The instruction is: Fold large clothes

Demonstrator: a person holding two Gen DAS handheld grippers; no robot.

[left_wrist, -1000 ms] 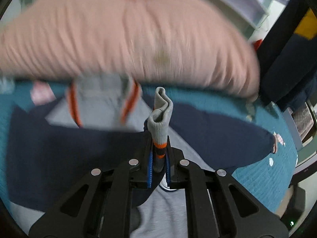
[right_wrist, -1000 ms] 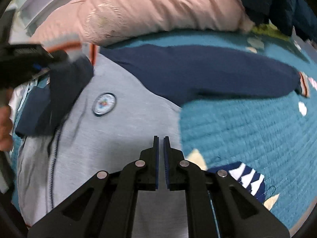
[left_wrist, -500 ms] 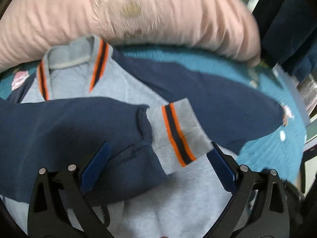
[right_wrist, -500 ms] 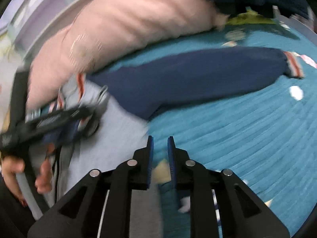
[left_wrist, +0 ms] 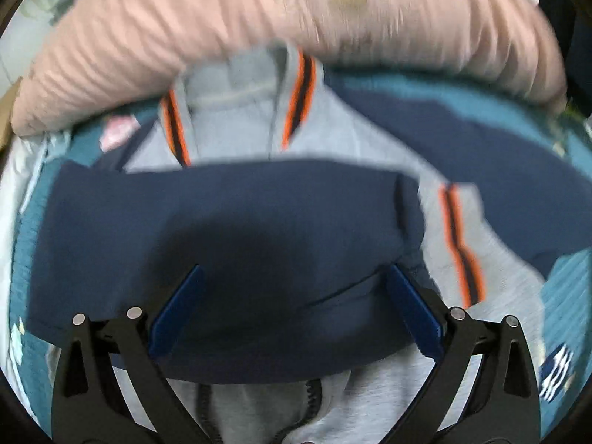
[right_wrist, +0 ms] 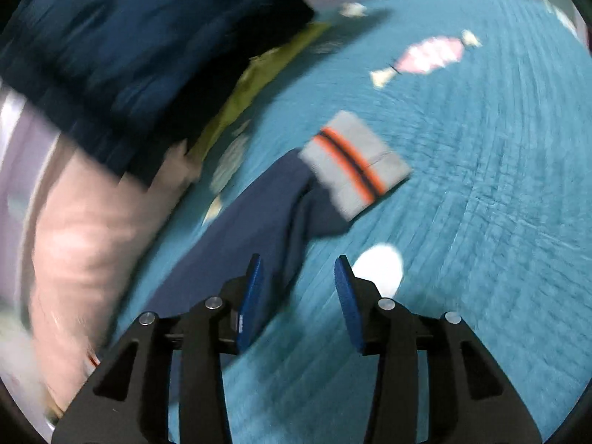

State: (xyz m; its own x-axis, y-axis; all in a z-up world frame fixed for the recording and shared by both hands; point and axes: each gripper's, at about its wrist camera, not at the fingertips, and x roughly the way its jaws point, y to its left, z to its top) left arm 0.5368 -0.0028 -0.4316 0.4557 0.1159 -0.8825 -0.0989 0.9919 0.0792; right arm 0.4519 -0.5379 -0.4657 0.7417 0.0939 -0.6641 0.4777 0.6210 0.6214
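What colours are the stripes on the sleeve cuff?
Orange and dark navy stripes on the grey sleeve cuff, clearest in the right wrist view.

left gripper (left_wrist: 294, 309) spread wide, blue pads (left_wrist: 174, 309) apart, nothing between them. below it navy sleeve (left_wrist: 229, 229) lies folded across grey jacket (left_wrist: 370, 137) chest, striped cuff (left_wrist: 458, 236) ending near jacket's right side. zipper (left_wrist: 314, 392) visible at lower edge. orange-navy collar (left_wrist: 299, 92) touches pink pillow (left_wrist: 259, 14) at bed's far edge. teal bedspread (left_wrist: 566, 288) shows at right.
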